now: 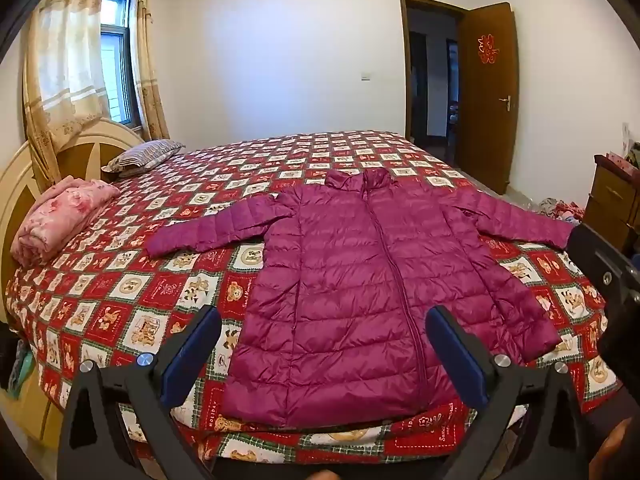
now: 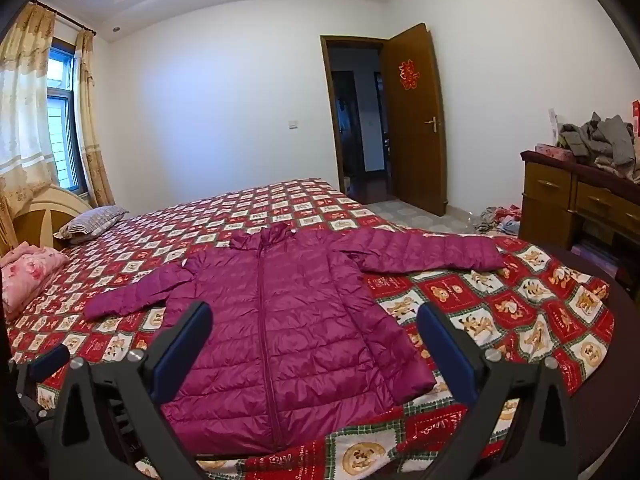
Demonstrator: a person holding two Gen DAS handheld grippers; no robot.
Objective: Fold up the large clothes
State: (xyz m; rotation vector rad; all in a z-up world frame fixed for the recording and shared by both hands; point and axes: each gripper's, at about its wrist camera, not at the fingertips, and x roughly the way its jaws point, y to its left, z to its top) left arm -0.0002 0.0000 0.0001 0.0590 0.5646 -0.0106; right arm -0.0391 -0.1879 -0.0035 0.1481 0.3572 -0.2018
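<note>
A magenta quilted down jacket point(image 1: 360, 280) lies flat and zipped on the bed, collar away from me, hem at the near edge, both sleeves spread out sideways. It also shows in the right wrist view point(image 2: 288, 320). My left gripper point(image 1: 324, 316) is open and empty, held above the jacket's hem. My right gripper point(image 2: 316, 312) is open and empty, held above the lower half of the jacket. The right gripper's body shows at the right edge of the left wrist view point(image 1: 604, 272).
The bed point(image 1: 120, 308) has a red patchwork bear cover. A folded pink blanket point(image 1: 60, 216) and a striped pillow point(image 1: 144, 156) lie near the headboard. A wooden dresser point(image 2: 576, 200) with piled clothes stands right. Clothes lie on the floor by the open door point(image 2: 416, 120).
</note>
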